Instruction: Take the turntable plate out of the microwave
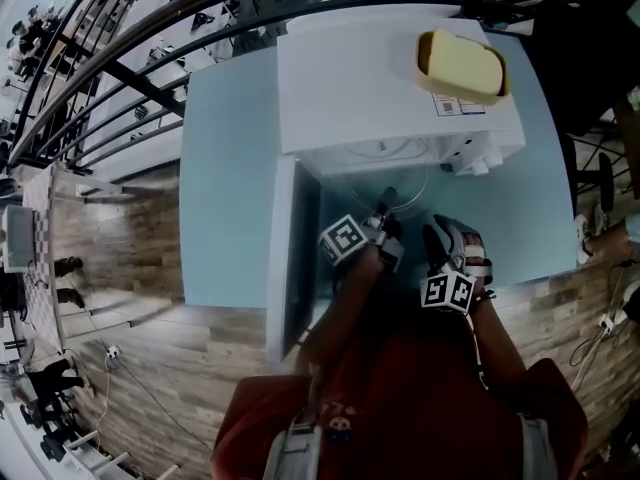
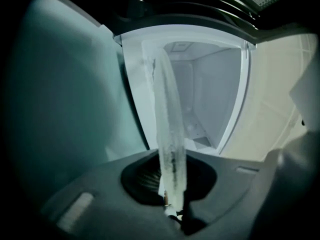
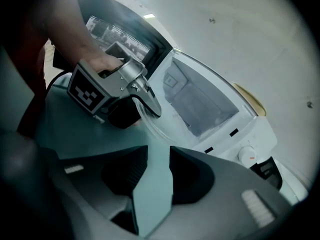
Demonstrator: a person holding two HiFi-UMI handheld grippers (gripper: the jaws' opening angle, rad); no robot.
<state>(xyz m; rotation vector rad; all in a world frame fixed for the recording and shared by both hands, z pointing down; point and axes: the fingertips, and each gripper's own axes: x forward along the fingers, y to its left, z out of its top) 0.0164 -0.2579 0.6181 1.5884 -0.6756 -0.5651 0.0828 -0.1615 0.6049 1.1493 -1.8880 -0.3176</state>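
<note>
The clear glass turntable plate [image 1: 420, 186] sticks out of the open mouth of the white microwave [image 1: 380, 88], over the pale blue table. My left gripper [image 1: 387, 200] is shut on the plate's near rim. In the left gripper view the plate [image 2: 167, 114] shows edge-on, pinched between the jaws [image 2: 171, 171], with the white cavity [image 2: 205, 94] behind it. My right gripper [image 1: 436, 234] hangs just right of the left one, open, with only table showing between its jaws [image 3: 159, 156]. The right gripper view shows the left gripper [image 3: 150, 103] on the plate [image 3: 149, 126].
The microwave door [image 1: 285, 258] stands swung open to the left, close beside my left arm. A yellow block in a shallow dish [image 1: 460, 63] lies on top of the microwave. The blue table [image 1: 225, 188] ends near a black railing and wooden floor on the left.
</note>
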